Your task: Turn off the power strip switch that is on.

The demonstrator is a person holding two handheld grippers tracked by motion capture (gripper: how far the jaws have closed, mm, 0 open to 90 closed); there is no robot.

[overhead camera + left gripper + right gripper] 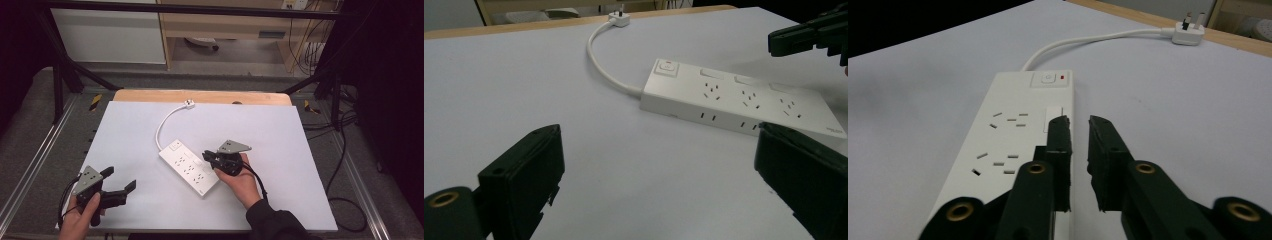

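A white power strip lies slantwise in the middle of the white table cover. Its switch sits at the far end, and its white cable curves back to an unplugged plug. My right gripper hovers at the strip's right edge over a socket cover. Its jaws stand nearly together with a thin gap and nothing between them. My left gripper is at the near left, wide open and empty, facing the power strip from a distance.
A wooden table edge runs behind the cover. Black frame posts stand at the far corners. Cables trail on the floor at the right, and a cabinet stands beyond the table.
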